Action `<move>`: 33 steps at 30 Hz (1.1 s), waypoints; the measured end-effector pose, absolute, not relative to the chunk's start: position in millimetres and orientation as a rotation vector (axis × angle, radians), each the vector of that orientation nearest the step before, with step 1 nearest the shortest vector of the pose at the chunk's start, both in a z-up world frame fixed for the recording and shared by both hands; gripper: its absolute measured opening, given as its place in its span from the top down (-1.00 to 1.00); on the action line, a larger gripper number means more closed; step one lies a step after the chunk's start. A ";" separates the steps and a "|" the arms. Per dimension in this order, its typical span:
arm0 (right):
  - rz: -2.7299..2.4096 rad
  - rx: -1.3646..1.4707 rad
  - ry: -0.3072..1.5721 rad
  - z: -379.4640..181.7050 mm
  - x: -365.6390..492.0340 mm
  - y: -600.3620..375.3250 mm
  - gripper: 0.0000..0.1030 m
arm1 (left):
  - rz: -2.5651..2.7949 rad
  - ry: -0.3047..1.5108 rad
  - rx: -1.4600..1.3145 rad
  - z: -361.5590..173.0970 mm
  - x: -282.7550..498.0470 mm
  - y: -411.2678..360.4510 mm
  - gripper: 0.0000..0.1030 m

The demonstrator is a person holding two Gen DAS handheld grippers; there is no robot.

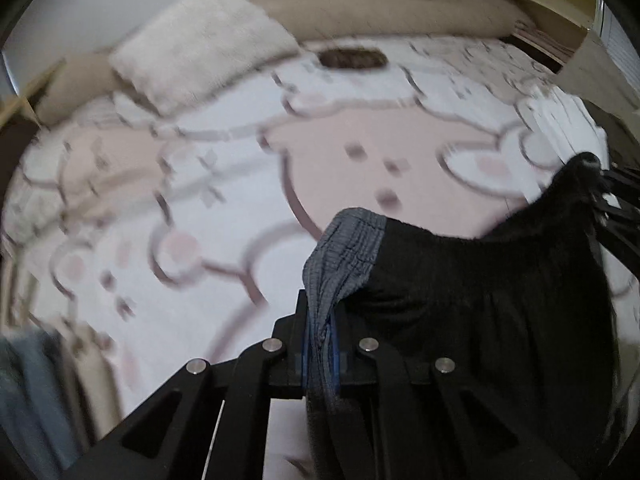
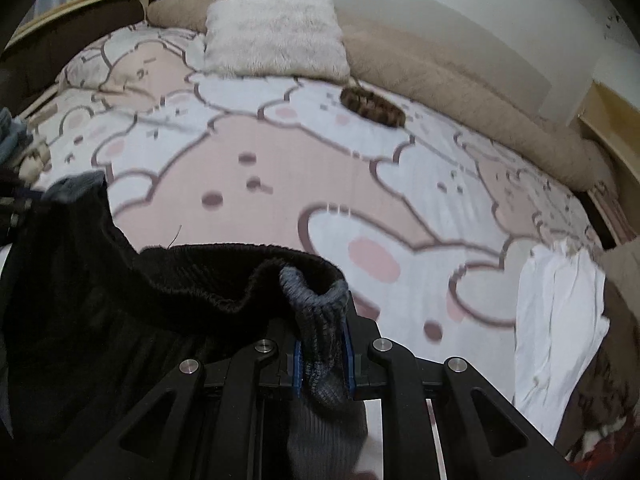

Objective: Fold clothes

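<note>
— What are they working over?

— A bed (image 2: 280,168), spread with a pink and white sheet printed with cartoon bears. A pale wall runs behind it, and a wooden frame shows at the corners.

— And the hands?

— Both tools point down at a slant towards the mattress. The left hand-held gripper (image 1: 322,344) is closed tight on a bunched grey ribbed edge of the black garment (image 1: 480,300); the fabric is squeezed between its blue pads. The right hand-held gripper (image 2: 322,360) has its jaws only a little apart, clamped on another thick fold of that same grey ribbed band.

— So where is the garment?

— Strung between the two of them, lifted above the sheet. The black cloth sags in the middle and hangs down below each tool. From the left tool's camera everything is smeared with blur.

— What else is lying around?

— Going left to right from the right tool's view: some blue-grey clothes (image 2: 10,136) at the left edge, a fluffy white pillow (image 2: 276,32) at the head, a small brown furry thing (image 2: 372,106) on the sheet, a long beige bolster (image 2: 460,80) along the wall, and a crumpled white cloth (image 2: 560,320) near the right edge.

— Anything in the way?

— The middle of the sheet under the garment lies bare.
</note>
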State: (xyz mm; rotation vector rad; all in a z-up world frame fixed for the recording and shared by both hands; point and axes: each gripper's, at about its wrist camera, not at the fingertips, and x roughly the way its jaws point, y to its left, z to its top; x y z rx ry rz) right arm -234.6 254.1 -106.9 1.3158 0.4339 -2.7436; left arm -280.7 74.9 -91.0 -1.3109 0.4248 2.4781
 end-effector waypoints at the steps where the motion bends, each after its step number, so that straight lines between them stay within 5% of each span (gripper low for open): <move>1: -2.745 1.309 0.439 -101.5 -241.0 251.6 0.69 | 2.509 0.457 -1.279 -83.3 -288.4 76.7 0.84; 10: -2.916 1.214 0.565 -63.9 -329.0 246.3 0.69 | 2.686 0.554 -1.200 -72.3 -374.6 80.7 0.84; 15: -2.817 1.461 0.378 -104.6 -383.2 260.2 0.65 | 2.604 0.616 -1.351 -117.9 -400.8 94.1 0.67; 17: -2.784 1.559 0.408 -134.2 -391.5 258.4 0.29 | 2.575 0.680 -1.429 -141.4 -405.7 99.0 0.34; 19: -2.793 1.598 0.430 -156.0 -389.6 257.0 -0.70 | 2.571 0.691 -1.441 -150.6 -405.6 98.6 0.02; 20: -2.805 1.585 0.416 -159.5 -385.8 257.2 -0.78 | 2.579 0.670 -1.438 -149.1 -404.3 94.5 -0.03; 26: -2.855 1.492 0.219 -126.3 -349.5 294.2 -0.81 | 2.642 0.489 -1.380 -111.4 -378.5 47.5 -0.17; 33: -2.904 1.292 -0.034 -65.7 -197.6 373.6 -0.81 | 2.593 0.329 -1.259 -67.1 -228.4 -11.3 -0.17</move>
